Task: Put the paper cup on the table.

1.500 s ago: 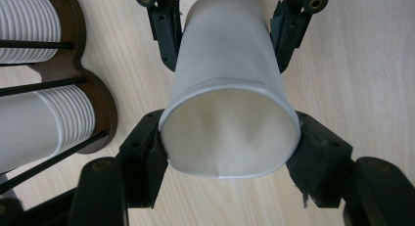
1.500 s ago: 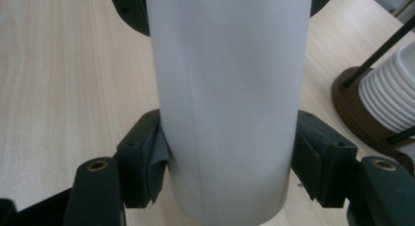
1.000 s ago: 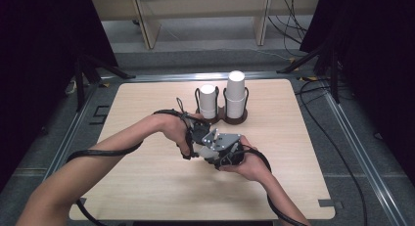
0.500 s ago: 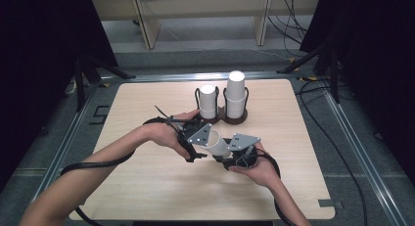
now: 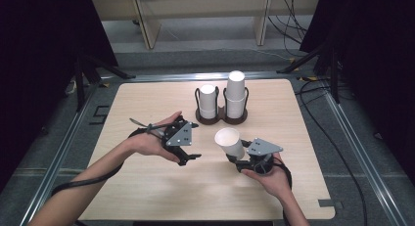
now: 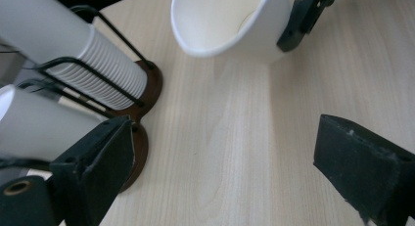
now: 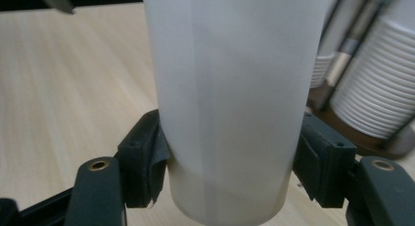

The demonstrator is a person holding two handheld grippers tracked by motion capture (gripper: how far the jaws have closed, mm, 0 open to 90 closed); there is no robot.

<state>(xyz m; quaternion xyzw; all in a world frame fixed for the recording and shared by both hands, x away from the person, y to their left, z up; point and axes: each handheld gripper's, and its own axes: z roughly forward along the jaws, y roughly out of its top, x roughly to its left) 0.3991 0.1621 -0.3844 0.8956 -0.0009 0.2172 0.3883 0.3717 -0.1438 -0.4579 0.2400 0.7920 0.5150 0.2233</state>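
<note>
We see a single white paper cup point(image 5: 230, 142) pinched near its base by the right tool point(image 5: 240, 160), both pads pressed against its sides. The cup is tilted, its open mouth facing up and toward the far left, and it hangs above the desk point(image 5: 147, 196) just in front of the cup holder. In the right tool's own view the cup point(image 7: 230, 103) stands between the two black pads point(image 7: 144, 165), its wall flat against each.

To its left, well apart from the cup, the left tool point(image 5: 188, 157) is held in the person's left hand point(image 5: 151, 143). Its jaws have just been opening and now stand spread with nothing between them. In that tool's view we look past its pads point(image 6: 105, 157) at bare wood, with the held cup point(image 6: 230, 20) above and the other tool's black pad touching its side.

Behind both, near the far middle of the desk, a dark wire holder point(image 5: 222, 119) with two round bases carries two stacks of white cups point(image 5: 235, 96); the right stack is taller than the left point(image 5: 208, 101). How many cups each stack holds we cannot tell. Black cables point(image 5: 88, 179) trail from the tools toward the near edge.
</note>
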